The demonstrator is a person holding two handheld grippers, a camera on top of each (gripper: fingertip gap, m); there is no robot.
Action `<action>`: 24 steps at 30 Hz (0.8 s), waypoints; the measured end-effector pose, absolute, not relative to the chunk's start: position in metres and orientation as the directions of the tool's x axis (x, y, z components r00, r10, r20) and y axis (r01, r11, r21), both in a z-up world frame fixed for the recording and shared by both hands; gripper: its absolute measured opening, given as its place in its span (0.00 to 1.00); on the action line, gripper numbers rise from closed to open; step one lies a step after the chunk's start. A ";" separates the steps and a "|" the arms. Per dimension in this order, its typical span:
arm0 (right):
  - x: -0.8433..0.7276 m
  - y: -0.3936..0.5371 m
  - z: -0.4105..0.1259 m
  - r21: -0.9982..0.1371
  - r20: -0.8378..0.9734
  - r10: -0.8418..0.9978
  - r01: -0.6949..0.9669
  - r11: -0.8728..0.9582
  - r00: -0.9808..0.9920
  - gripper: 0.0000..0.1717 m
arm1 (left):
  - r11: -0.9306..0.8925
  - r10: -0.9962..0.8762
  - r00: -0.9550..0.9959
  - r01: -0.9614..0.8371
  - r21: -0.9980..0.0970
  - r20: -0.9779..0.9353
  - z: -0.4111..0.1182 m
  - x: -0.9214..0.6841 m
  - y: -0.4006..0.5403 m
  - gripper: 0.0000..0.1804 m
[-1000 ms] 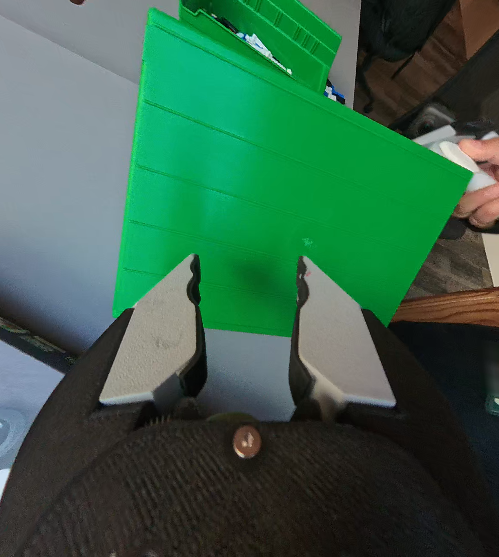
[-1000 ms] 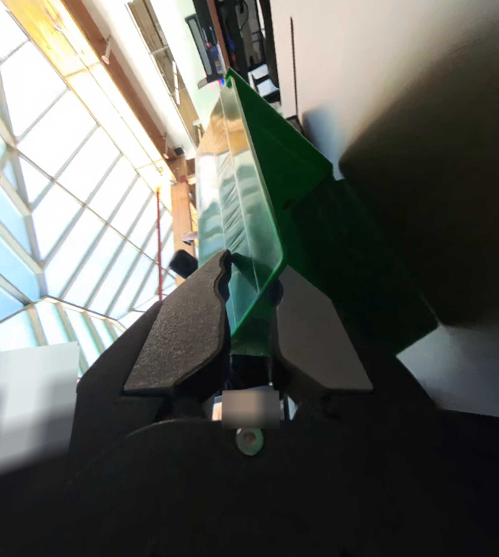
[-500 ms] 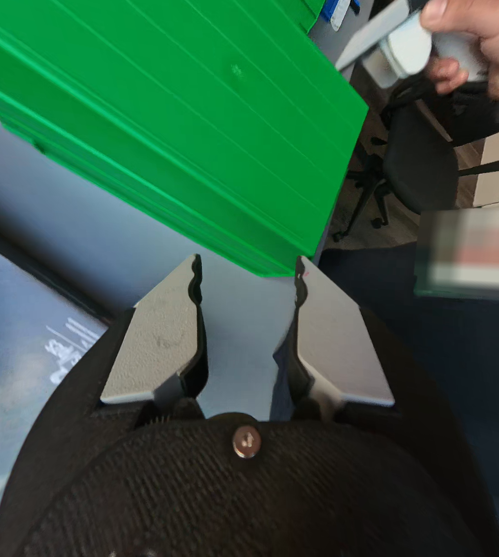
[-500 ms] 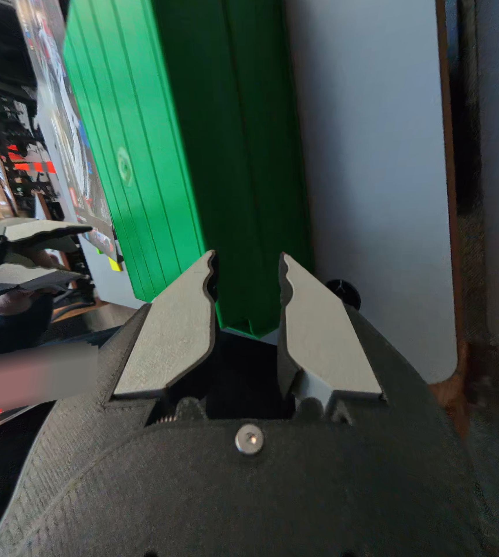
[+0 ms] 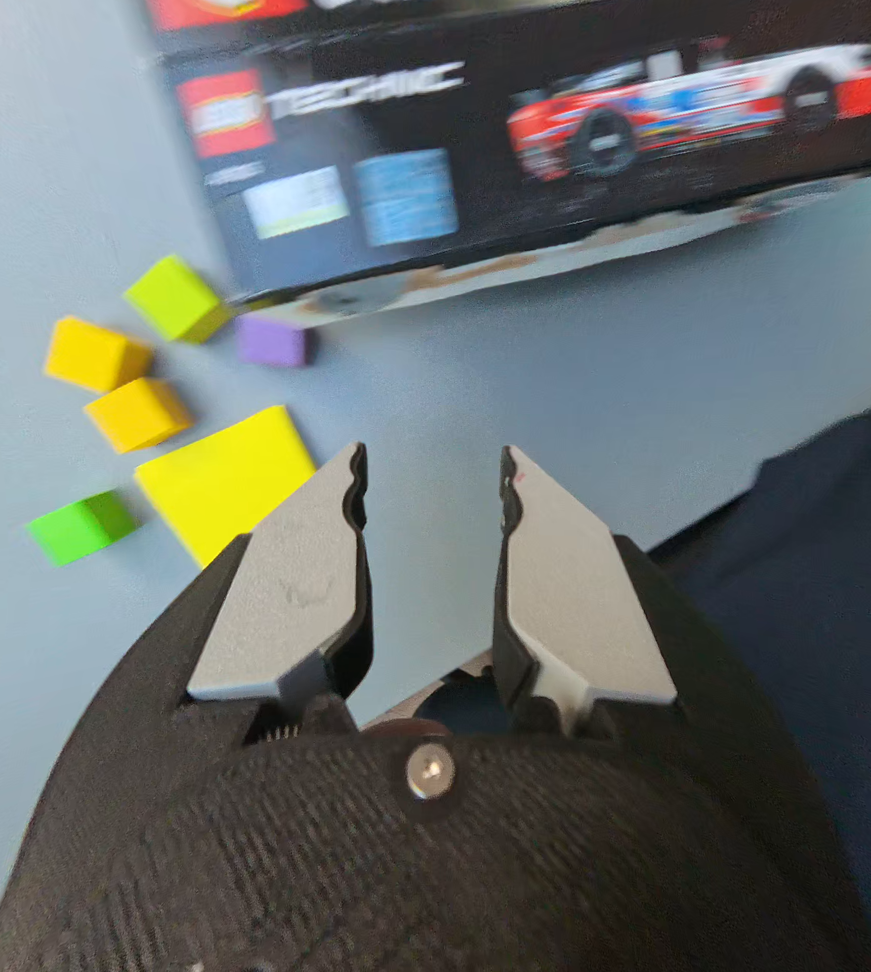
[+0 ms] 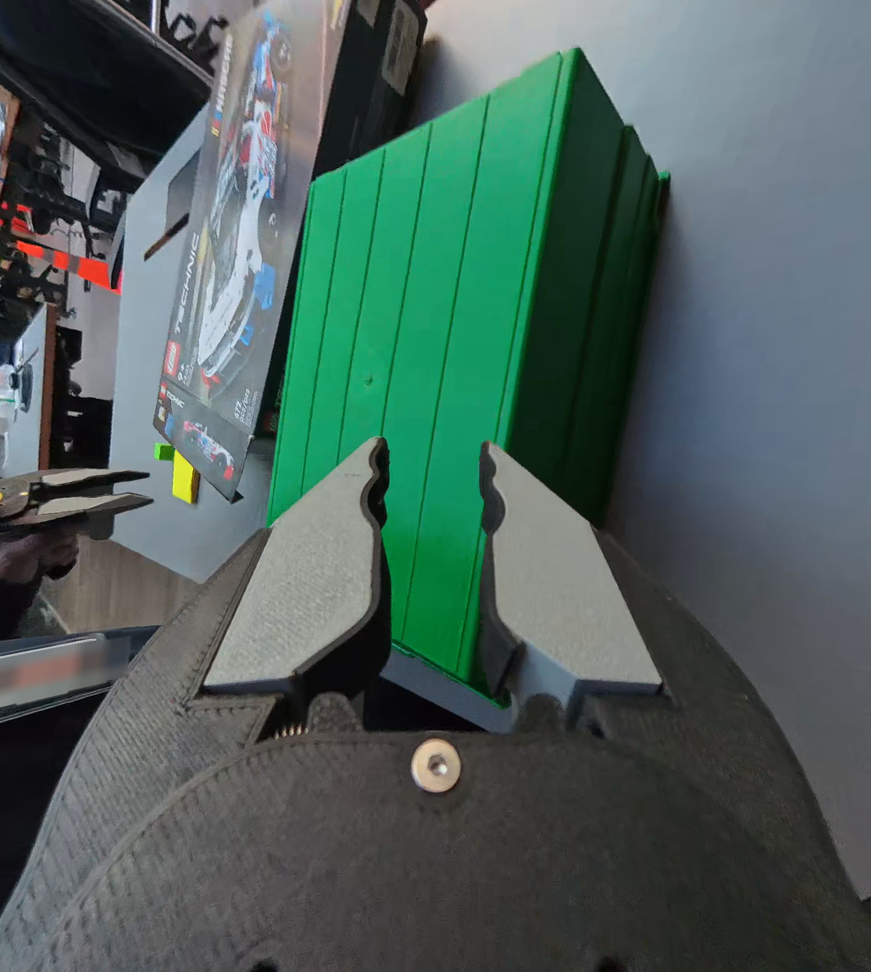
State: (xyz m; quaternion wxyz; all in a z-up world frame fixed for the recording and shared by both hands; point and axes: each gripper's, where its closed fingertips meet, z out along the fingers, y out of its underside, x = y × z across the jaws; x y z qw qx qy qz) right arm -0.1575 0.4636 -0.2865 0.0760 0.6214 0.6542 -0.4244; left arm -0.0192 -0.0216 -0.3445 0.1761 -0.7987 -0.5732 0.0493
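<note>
Left claw [image 5: 433, 463] low over grey bench [image 5: 554, 378], jaws apart, empty; yellow block [image 5: 223, 473] beside left finger, toy box [image 5: 475, 147] beyond. Right claw [image 6: 433, 463] open, empty, over green bin [image 6: 449, 315], which lies overturned, ribs running away from claw.

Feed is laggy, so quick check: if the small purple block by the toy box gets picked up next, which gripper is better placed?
Probably the left gripper: its jaws are open and empty, facing the purple block. The right gripper faces the green bin instead.

Motion blurs the toy box [image 5: 501, 147], its top edge cut off.
</note>
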 end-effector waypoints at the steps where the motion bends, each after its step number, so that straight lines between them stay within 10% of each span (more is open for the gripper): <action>1: -0.156 0.459 -0.279 -0.484 -0.613 0.758 0.864 -0.138 -0.222 0.18 | -0.253 0.948 0.301 0.908 -0.334 0.099 -0.349 -0.022 -0.051 0.27; 18: -0.061 0.201 -0.241 -0.575 -0.477 0.754 0.809 0.120 -0.451 0.16 | -0.433 0.878 0.476 0.831 -0.349 0.044 -0.403 -0.086 -0.144 0.16; 24: -0.040 0.140 -0.260 -0.539 -0.460 0.669 0.782 0.313 -0.584 0.16 | -0.390 0.897 0.435 0.859 -0.332 0.071 -0.409 -0.082 -0.148 0.28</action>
